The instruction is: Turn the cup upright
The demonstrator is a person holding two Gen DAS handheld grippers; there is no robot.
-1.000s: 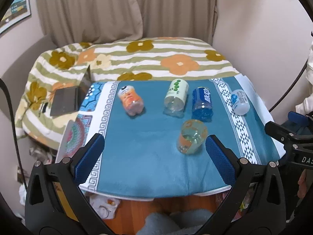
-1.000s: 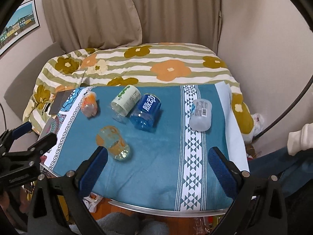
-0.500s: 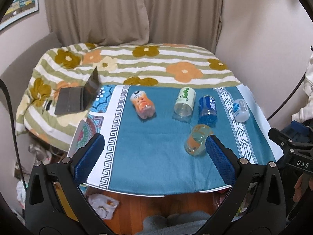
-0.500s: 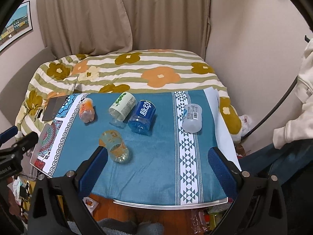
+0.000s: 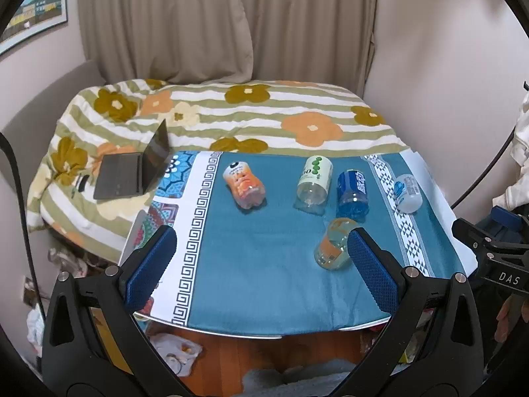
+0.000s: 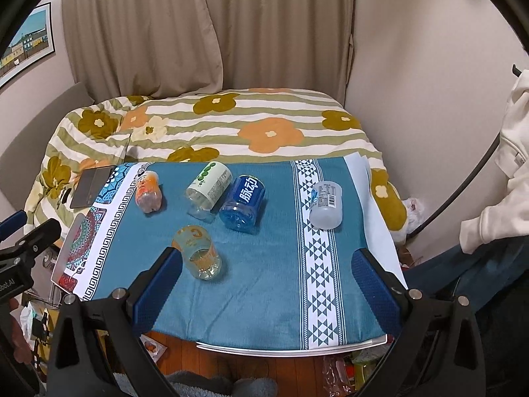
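Note:
A clear glass cup with orange print (image 5: 332, 246) lies on its side on the blue cloth of the table, its mouth toward me; it also shows in the right wrist view (image 6: 197, 252). My left gripper (image 5: 261, 268) is open and empty, held back above the near table edge, its right finger beside the cup in the image. My right gripper (image 6: 266, 284) is open and empty, also above the near edge, with the cup just past its left finger.
Several bottles lie on the cloth behind the cup: orange (image 5: 244, 183), green-white (image 5: 314, 178), blue (image 5: 352, 192), white (image 5: 408, 193). A laptop (image 5: 135, 170) sits on the flowered bed at the left. The table edge (image 6: 291, 350) is near. Walls and curtain stand behind.
Both grippers have pulled back and risen from the table, so the table looks smaller and farther. The cup and bottles have not moved.

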